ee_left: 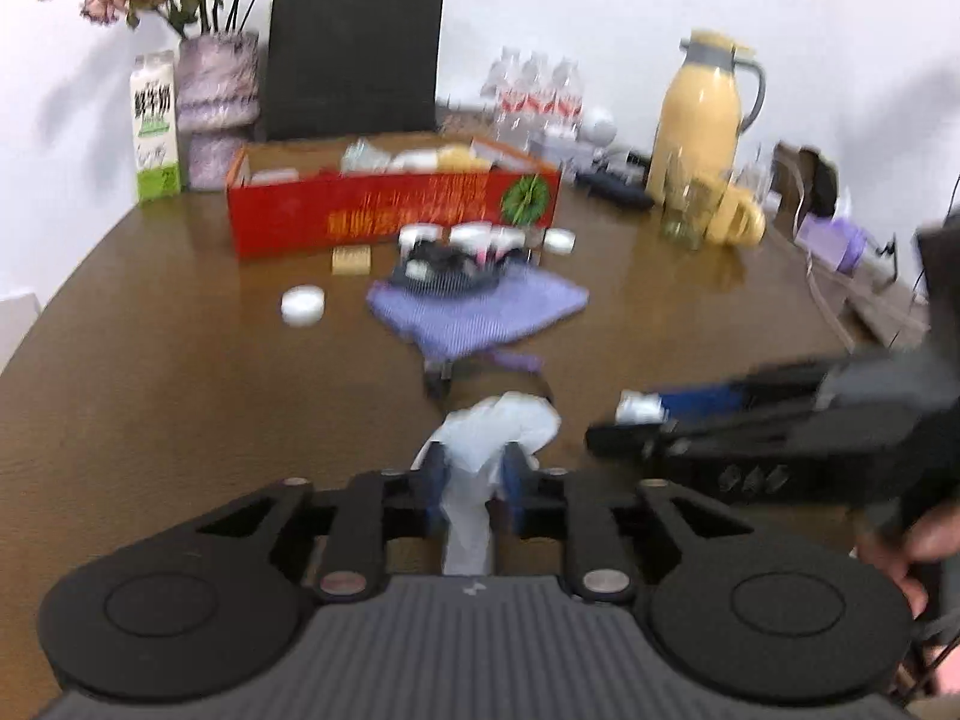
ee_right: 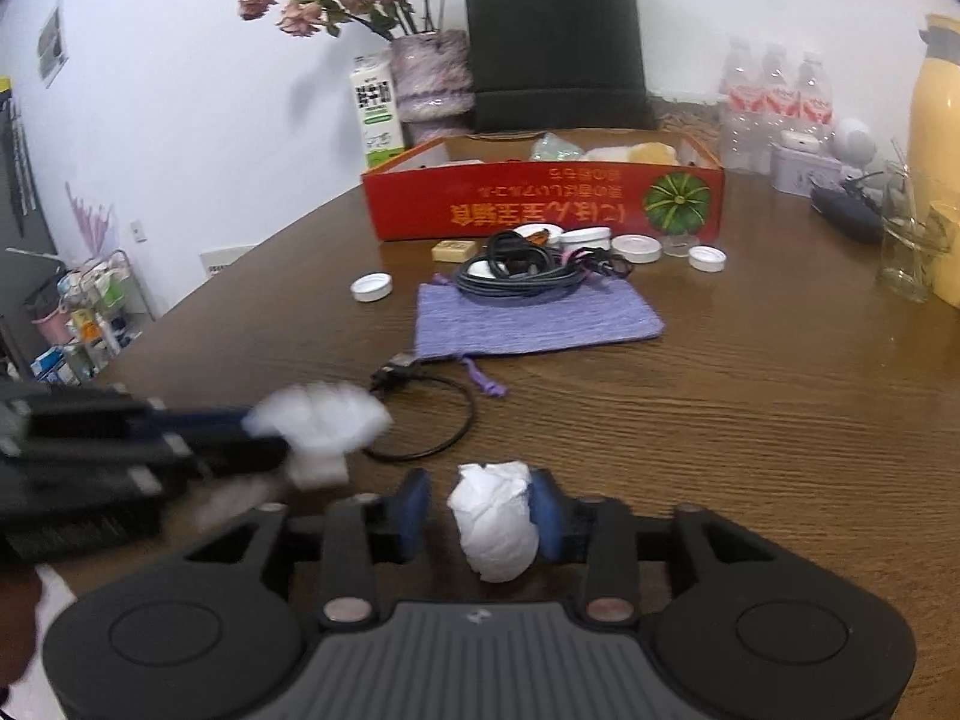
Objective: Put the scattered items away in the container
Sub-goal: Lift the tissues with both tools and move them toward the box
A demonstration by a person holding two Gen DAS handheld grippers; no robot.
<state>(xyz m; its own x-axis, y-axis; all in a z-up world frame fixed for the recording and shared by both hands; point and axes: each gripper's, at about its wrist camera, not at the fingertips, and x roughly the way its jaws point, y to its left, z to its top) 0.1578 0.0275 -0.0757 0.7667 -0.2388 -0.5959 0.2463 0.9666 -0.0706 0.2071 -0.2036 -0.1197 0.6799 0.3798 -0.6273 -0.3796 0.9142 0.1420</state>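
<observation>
Close to the right gripper [ee_right: 479,510] sits a white, crumpled tissue [ee_right: 495,519], a soft lump. It lies between the blue pads. It touches the pad at 3 o'clock, and a gap shows by the pad at 9 o'clock, so the jaws are partly open and not squeezing it.

The left gripper [ee_left: 471,477] has a second tissue [ee_left: 480,450] pinched between its pads, puffed out at the tips. This view is blurry.

Both grippers tilt down at the brown table [ee_right: 750,420].

Farther off, at 12 o'clock, a purple cloth [ee_right: 534,318] lies flat with black cables [ee_right: 522,270] on it. Behind them stands the red box [ee_right: 540,207].
</observation>
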